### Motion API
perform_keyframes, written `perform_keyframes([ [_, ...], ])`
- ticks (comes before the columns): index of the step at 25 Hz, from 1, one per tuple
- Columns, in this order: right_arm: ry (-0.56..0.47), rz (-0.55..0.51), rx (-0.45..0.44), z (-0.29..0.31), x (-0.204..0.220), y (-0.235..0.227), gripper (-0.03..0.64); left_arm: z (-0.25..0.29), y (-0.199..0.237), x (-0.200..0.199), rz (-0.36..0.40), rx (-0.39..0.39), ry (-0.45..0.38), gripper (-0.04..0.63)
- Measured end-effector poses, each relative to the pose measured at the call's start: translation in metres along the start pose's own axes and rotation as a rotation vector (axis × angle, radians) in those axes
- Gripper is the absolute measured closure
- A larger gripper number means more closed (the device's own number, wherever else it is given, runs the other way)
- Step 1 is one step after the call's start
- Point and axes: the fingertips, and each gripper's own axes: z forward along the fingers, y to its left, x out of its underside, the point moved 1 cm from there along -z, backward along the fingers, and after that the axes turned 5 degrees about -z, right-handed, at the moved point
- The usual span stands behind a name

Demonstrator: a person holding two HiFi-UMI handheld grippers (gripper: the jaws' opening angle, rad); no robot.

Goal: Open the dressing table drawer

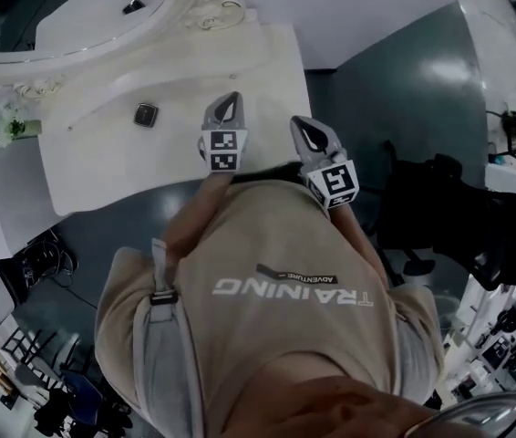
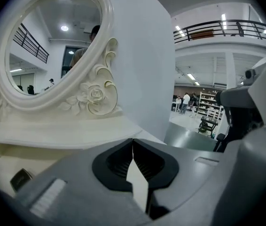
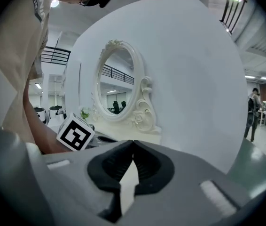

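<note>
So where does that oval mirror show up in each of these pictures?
Head view: the oval mirror fills the top left corner, seen from above.
Left gripper view: the mirror sits large in the upper left, tilted.
Right gripper view: the mirror stands near the centre, narrow and upright.
Shared landmark: the carved scroll at the mirror's foot, also seen in the left and right gripper views.

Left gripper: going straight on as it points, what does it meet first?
Probably the dressing table ledge, at its right end under the carved mirror base; the shut left gripper aims there. Depth is unclear: it might just pass it and reach the white wall.
</note>
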Motion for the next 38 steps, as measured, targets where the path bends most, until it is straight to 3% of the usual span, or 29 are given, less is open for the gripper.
perform_keyframes([
  [3, 0.034, -0.010, -0.039, 0.004, 0.003, 0.009, 0.614, 0.009, 0.008, 0.017, -0.057, -0.027, 0.033, 0.588],
  [7, 0.047, -0.014, -0.063, 0.014, 0.002, -0.003, 0.614, 0.032, 0.020, 0.026, -0.068, -0.086, 0.079, 0.578],
  [9, 0.047, 0.007, -0.071, 0.015, 0.002, -0.011, 0.614, 0.041, 0.026, 0.030, -0.089, -0.136, 0.096, 0.496],
  [11, 0.047, 0.069, -0.071, 0.011, 0.005, -0.022, 0.614, 0.050, 0.029, 0.036, -0.109, -0.177, 0.122, 0.459],
  [13, 0.055, 0.110, -0.067, 0.007, 0.011, -0.038, 0.614, 0.063, 0.031, 0.042, -0.130, -0.203, 0.139, 0.459],
  [20, 0.077, 0.104, -0.105, 0.020, 0.031, -0.079, 0.614, 0.097, 0.048, 0.058, -0.182, -0.292, 0.165, 0.459],
  [38, 0.047, 0.085, -0.189, 0.034, 0.023, -0.107, 0.614, 0.110, 0.044, 0.058, -0.165, -0.334, 0.204, 0.496],
])
